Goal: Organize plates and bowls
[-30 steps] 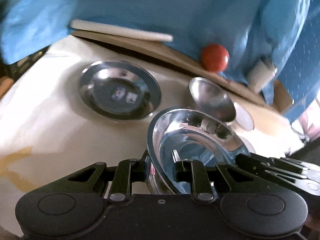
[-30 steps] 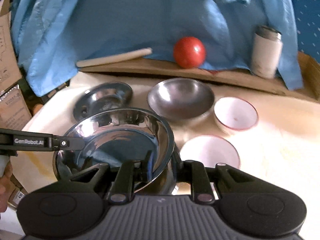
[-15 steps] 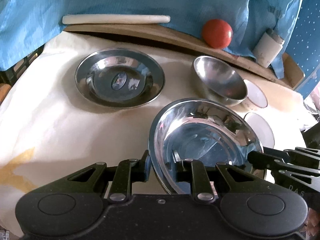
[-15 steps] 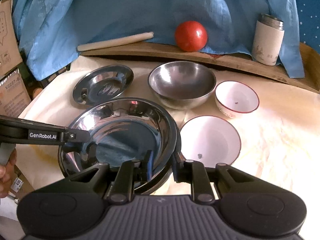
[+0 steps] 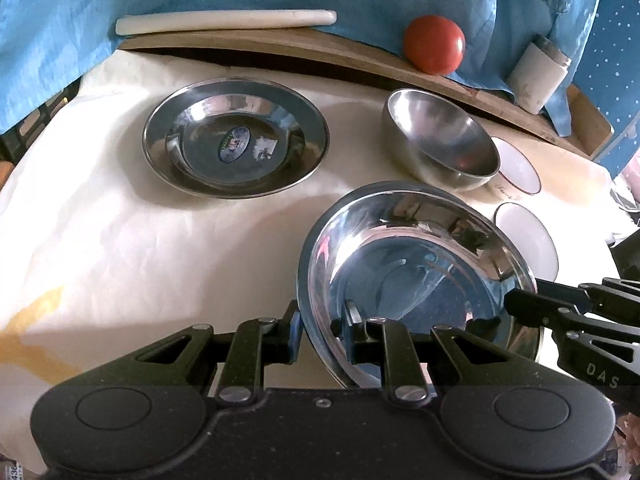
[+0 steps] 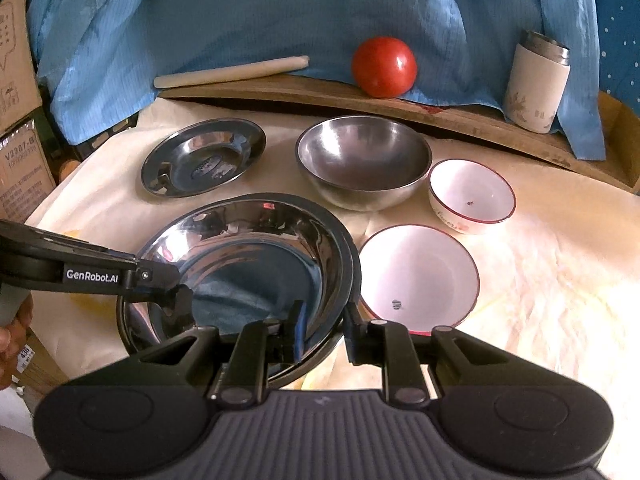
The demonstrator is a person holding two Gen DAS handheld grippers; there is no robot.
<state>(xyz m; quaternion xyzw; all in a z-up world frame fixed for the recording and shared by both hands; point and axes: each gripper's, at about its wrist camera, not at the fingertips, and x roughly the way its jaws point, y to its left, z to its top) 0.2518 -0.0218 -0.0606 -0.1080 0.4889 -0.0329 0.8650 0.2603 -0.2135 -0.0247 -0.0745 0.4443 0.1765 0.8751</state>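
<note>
**A:** Left wrist view first. Clenched on what, the left gripper (image 5: 320,332)?

**B:** On the near rim of the held steel plate (image 5: 416,280), pads pinching the thin metal from inside and outside. Same for the right gripper (image 6: 325,330), closed on the opposite rim. So carried by two hands, a little tilted, just beside the white dish (image 6: 418,276).

**A:** Resting on the cloth or above it?

**B:** Cannot tell. Also a doubled rim in the right wrist view; maybe two plates together, not sure.

**A:** And the likely target?

**B:** Probably the other steel plate (image 5: 236,140), flat on the pale cloth (image 5: 100,240), ahead and to the left of the held one, well apart from it. Nearer to the left gripper, so likely a move forward and left, led by that side.

**A:** Shapes, materials?

**B:** Both round, so no long axis to align. Wide flat rim, shallow well, mirror polish, probably slippery for the pads. A sticker in the middle of the resting one. Steel bowl (image 5: 440,148) deeper and duller, to the right; white bowl (image 6: 472,196) ceramic with a red edge, close beside it.
</note>
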